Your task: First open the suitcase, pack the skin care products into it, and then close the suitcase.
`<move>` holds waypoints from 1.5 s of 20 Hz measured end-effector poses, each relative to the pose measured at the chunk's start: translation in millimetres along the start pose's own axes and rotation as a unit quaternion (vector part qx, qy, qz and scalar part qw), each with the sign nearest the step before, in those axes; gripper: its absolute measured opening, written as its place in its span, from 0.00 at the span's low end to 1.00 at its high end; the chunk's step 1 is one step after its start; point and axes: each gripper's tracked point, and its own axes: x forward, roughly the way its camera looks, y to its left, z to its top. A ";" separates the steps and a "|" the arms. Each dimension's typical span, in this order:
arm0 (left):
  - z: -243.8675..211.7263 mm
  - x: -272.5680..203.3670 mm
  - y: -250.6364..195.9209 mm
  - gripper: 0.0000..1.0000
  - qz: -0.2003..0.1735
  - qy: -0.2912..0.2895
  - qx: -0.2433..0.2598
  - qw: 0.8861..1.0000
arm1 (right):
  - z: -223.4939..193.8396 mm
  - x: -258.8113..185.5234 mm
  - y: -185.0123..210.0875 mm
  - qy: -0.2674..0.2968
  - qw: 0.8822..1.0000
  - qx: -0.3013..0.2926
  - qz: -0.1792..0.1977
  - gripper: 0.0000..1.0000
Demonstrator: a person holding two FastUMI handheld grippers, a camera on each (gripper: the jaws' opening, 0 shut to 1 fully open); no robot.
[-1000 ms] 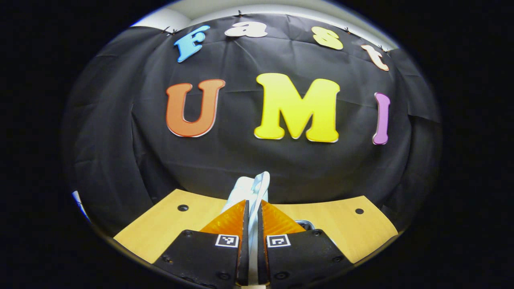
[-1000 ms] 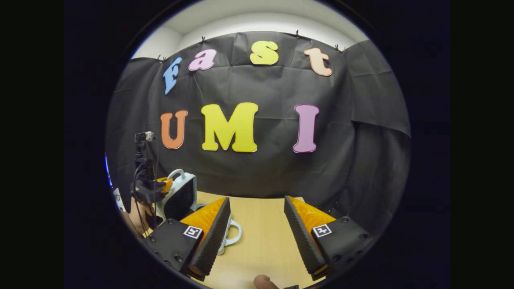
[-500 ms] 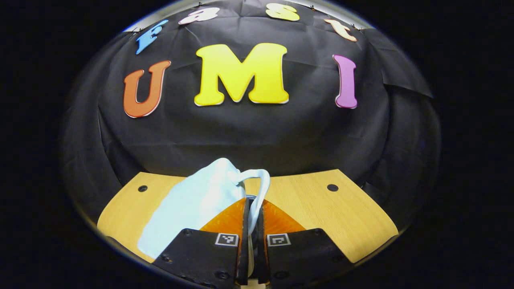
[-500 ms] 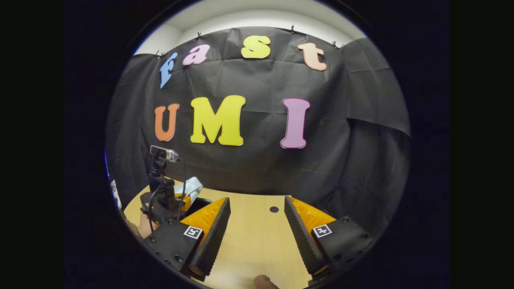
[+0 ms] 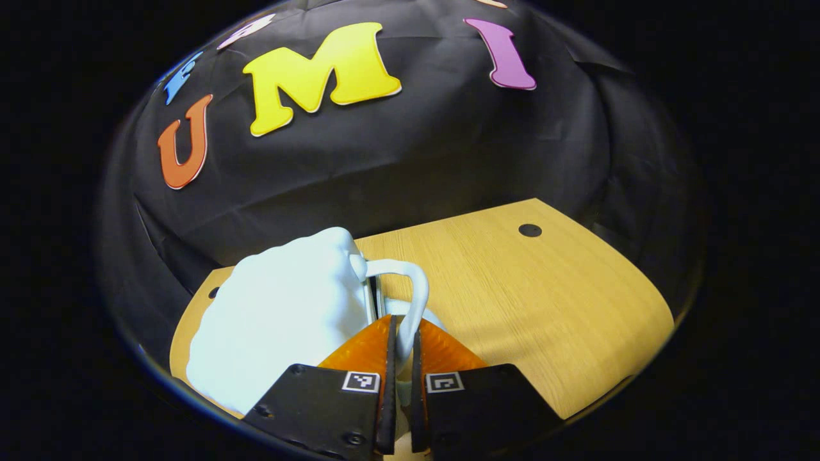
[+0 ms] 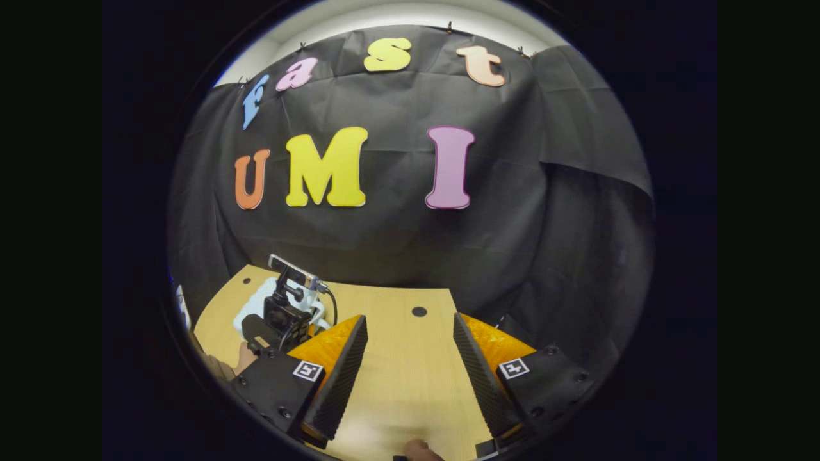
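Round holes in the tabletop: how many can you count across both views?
2. One dark hole sits near the far right of the wooden table, also seen in the right gripper view; another peeks out at the far left beside the white suitcase, which may hide more.

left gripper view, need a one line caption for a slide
Left gripper shut on the white handle of a small pale suitcase lying on the wooden table.

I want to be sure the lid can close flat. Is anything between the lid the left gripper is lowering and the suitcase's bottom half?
Nothing visible. The left gripper is shut on the handle of the suitcase, whose lid lies nearly flat on the table. The seam is hidden under the lid, so I cannot rule out something inside.
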 end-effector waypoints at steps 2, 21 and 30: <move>-7.5 3.0 -11.2 0.15 -0.002 0.008 0.015 1.000 | -8.1 0.0 -7.3 0.007 1.000 0.004 -0.004 0.81; 152.7 -160.8 167.5 0.94 0.039 -0.175 -0.079 0.981 | 85.1 24.2 115.3 -0.082 0.996 0.026 0.011 0.81; 117.5 -226.2 256.1 0.95 0.066 -0.199 -0.131 0.969 | 80.2 22.1 256.6 -0.071 0.995 0.005 0.064 0.81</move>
